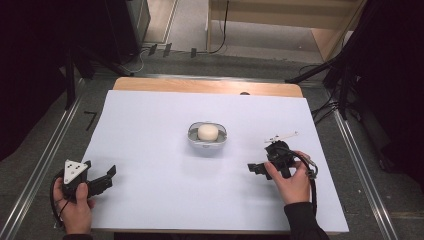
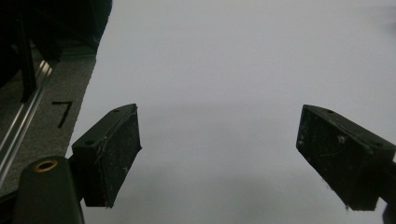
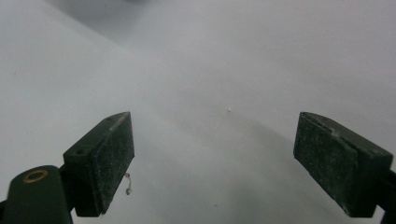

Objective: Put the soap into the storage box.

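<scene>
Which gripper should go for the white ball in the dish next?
Right, probably. The right gripper sits nearer the dish holding the white ball; the left gripper is at the table's far left corner. Both are open and empty.

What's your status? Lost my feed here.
Left gripper open, right gripper open, both empty. Bowl mid-table, pale ball inside, untouched. Path clear.

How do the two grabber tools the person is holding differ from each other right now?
The left gripper sits at the table's near left corner; the right gripper lies nearer the bowl. The left carries a grey three-cornered plate flat on top; the right's thin pale plate shows edge-on beyond the hand. The left points right and away, the right points left. Both have black jaws spread wide and hold nothing.
</scene>
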`<state>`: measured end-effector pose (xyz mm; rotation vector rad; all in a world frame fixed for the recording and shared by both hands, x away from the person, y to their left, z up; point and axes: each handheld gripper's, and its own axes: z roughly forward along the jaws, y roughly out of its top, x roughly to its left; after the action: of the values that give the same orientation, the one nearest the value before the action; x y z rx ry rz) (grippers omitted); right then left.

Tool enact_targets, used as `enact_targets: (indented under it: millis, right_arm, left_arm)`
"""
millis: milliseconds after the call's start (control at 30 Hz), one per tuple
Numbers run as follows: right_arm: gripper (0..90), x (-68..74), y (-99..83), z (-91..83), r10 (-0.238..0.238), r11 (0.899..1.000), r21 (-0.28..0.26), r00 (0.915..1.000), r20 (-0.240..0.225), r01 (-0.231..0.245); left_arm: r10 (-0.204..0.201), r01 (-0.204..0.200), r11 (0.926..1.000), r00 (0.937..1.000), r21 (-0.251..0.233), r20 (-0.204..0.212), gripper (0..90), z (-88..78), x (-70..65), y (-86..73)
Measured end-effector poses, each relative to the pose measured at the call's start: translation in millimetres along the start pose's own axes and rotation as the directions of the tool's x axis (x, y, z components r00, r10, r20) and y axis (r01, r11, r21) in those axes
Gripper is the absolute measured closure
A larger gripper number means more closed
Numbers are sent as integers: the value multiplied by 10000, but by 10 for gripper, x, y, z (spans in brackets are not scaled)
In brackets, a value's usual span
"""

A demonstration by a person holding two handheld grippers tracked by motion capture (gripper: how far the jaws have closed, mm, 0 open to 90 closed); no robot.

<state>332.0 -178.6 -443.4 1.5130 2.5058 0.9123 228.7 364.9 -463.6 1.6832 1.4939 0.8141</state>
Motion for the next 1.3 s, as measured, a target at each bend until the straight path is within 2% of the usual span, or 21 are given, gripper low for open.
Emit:
enact_targets:
  millis: [167,333,900,1033,1300]
  right_arm:
    - [129,-66,-130,-40,115,9998,-190,9999,-11,-115]
    - [129,-103,-226,-68,7,9994,-353,10000,-11,-8]
    - [128,-321,-625,-208,559,9934,-1010,9984,84,-547]
    - [128,-385,-711,-281,589,9911,-1206,9982,114,-571]
    - [129,-554,-903,-424,987,9844,-1494,9946,332,-927]
  left_arm:
    - [11,-11,10000,10000,-1,1,147,-2,-2,0]
    - [26,-26,10000,10000,-2,0,147,-2,-3,0]
    - [64,-64,10000,10000,1,-16,147,-2,-7,-1]
    - [63,-63,10000,10000,-13,-26,147,-1,-9,-1]
    - [74,-74,10000,10000,-9,-21,147,0,-9,-2]
